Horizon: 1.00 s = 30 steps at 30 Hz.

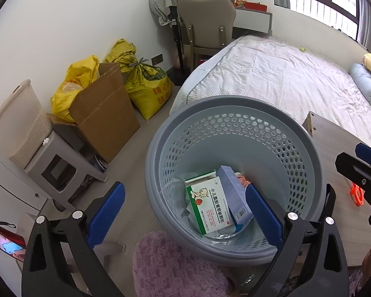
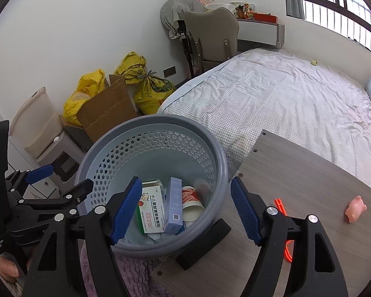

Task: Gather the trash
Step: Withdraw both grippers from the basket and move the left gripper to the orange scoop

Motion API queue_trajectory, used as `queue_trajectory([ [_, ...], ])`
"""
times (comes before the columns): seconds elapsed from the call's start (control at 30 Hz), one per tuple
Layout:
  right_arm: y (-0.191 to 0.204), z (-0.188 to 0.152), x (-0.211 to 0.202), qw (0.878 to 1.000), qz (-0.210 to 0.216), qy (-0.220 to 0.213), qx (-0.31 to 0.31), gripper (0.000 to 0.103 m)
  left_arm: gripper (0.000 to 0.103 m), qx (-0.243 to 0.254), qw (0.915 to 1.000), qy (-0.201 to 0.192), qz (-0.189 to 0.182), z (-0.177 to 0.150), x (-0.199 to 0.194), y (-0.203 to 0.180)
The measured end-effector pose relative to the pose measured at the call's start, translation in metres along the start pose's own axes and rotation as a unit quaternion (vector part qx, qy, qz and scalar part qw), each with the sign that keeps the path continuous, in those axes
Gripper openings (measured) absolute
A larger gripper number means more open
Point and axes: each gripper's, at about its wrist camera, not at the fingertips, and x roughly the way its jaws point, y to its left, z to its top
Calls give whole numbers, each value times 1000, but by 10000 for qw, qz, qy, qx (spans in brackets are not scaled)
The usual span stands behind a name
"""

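Right gripper [image 2: 183, 209] is held open over the near rim of the grey basket [image 2: 210, 148], empty. Left gripper [image 1: 185, 212] is likewise spread, nothing gripped. In the basket: green-white box [image 2: 149, 210] at 9 o'clock, blue box [image 2: 174, 205] centre, paper cup [image 2: 191, 201] at 3 o'clock.

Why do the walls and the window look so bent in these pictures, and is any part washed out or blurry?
Both wrist views are fisheye: straight lines bow and the corners go black. In the left wrist view the window glares white, yet the basket is sharp. In the right wrist view daylight is soft, shadows faint, and the print on the medicine box is fairly crisp.
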Motion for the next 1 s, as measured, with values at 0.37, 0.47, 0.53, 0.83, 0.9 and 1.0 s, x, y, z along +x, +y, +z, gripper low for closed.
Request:
queue_trajectory([
  [0.37,-47,-30,-33,9980,-503,-65,375,71,96,122,9993,28,-361,-12,-10,-39],
  [0.47,-65,-43,-41,9962,-683,-21,543,71,96,252,9986,11,-471,-15,-14,-55],
  [0.53,-78,-52,-45,9945,-820,23,644,71,96,331,9979,26,-547,-16,-15,-67],
  [0.83,-121,-81,-60,9886,-1129,73,988,71,96,680,9943,3,-824,-16,-20,-121],
  [0.9,-128,-84,-63,9876,-1156,63,1061,71,96,742,9935,16,-863,-16,-20,-133],
  [1.0,-141,-90,-70,9854,-1242,22,1169,71,96,834,9921,49,-941,-16,-19,-151],
])
